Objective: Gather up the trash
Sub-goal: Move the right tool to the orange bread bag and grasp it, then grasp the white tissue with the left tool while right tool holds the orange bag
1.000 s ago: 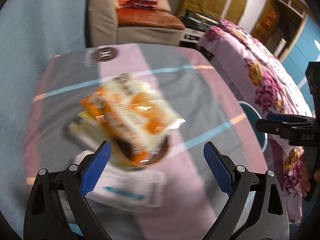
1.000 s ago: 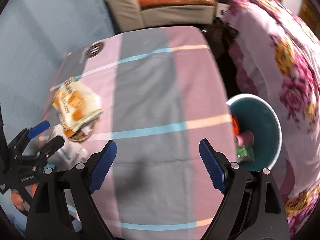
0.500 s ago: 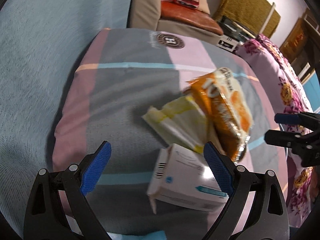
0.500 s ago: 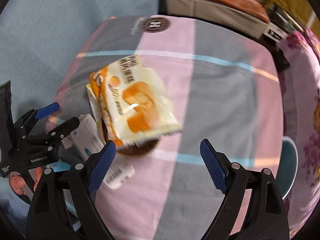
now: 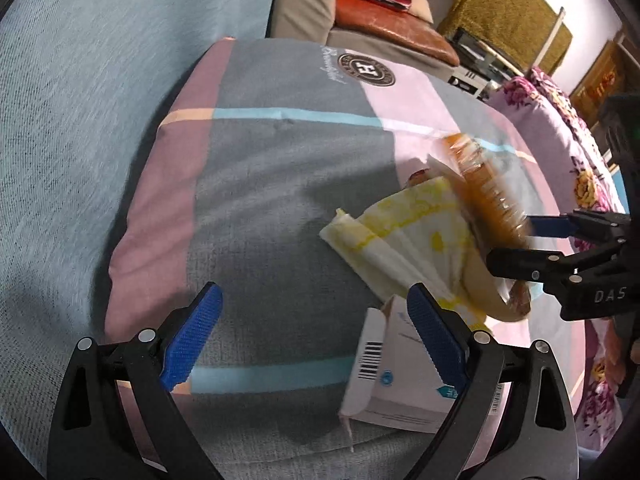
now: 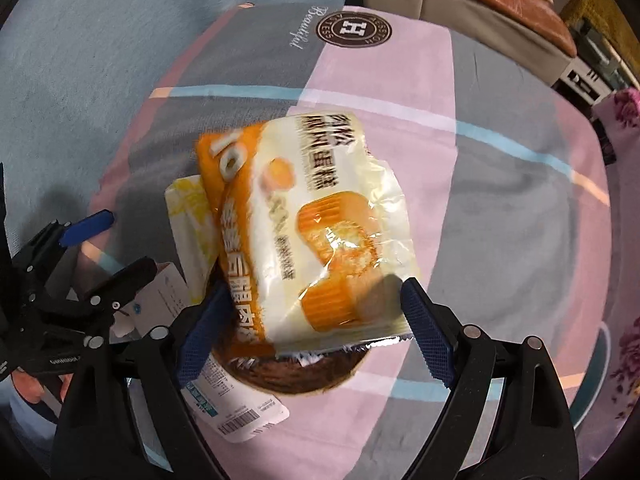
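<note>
A small heap of trash lies on a cloth-covered table (image 6: 500, 208), whose pink and grey cover carries thin blue stripes and a round brown emblem (image 6: 354, 30) at the far edge. On top of the heap sits an orange-and-white cake wrapper (image 6: 316, 232), shiny and crumpled, with a printed cake on its front. Under its left side a yellow-patterned white wrapper (image 6: 192, 224) pokes out, and beneath its near edge shows the rim of a brown round container (image 6: 296, 376). A white cardboard box (image 6: 240, 412) with a barcode lies flat at the near left of the heap.

The right gripper (image 6: 316, 332) points steeply down over the heap, its blue-padded jaws spread wide to either side of the cake wrapper's near end; they have just been closing a little, with the wrapper between them, and whether the pads already touch it is unclear.

The left gripper (image 5: 316, 340) stands open with nothing between its jaws, its right finger over the white box (image 5: 404, 380), the left one above bare grey cloth. Beyond the table are a beige armchair (image 5: 304, 8) with an orange cushion and a floral bedspread (image 5: 568, 152) at right.
</note>
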`<state>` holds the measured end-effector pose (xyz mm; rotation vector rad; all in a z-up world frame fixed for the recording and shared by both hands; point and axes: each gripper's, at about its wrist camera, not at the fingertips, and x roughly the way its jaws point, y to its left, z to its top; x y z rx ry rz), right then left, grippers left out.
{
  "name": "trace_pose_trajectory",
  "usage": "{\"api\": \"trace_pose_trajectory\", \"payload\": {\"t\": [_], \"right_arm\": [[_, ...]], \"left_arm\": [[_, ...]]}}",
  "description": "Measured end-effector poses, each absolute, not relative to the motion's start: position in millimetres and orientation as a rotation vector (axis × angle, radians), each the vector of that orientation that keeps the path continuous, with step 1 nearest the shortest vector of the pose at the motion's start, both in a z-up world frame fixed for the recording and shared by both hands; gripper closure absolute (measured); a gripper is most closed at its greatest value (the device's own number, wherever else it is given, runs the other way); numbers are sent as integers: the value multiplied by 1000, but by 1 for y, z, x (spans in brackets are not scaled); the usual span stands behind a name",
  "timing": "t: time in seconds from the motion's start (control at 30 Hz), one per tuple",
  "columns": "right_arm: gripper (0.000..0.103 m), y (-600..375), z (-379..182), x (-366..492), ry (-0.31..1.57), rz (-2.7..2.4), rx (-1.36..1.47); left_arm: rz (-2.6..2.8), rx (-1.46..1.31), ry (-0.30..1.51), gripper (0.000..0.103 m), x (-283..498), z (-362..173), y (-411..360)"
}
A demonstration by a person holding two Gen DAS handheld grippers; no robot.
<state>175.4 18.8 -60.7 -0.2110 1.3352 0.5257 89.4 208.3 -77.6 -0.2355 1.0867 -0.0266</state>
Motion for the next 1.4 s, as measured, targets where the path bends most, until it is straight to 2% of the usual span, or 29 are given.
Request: {"api": "trace_pose_trajectory", "payload": {"t": [0.13,0.2,0.3,0.97,1.03,1.13,1.17,1.3,1.37,1.4], "right_arm": [[50,11,-72,179,1361,513,-192],[72,2,-73,181,1355,495,-167],[82,-15,-68,185,1363,499,-68],[84,-119,-35,156,1313,444,102],[83,-124,-33,155,1304,444,113],[83,-130,-33,155,1288,435,114],[83,-133,-33,153,1284,430,111],[83,-146,-32,154,1269,402,104],[83,-151,-33,155,1265,394,107],[83,-154,-34,156,1265,391,112]], "left_arm": [[-27,-247,1089,9,90,-79,208],[-30,-245,1089,9,90,-78,206],[-40,-242,1085,9,91,-76,201],[-203,-139,1018,10,120,-36,114],[-214,-141,1050,16,131,-44,105],[-204,-136,1076,20,147,-55,96],[-199,-125,1082,25,152,-57,93],[-204,-76,1087,33,168,-61,78],[-205,-46,1089,56,172,-63,70],[-192,-25,1085,65,175,-63,66]]}}
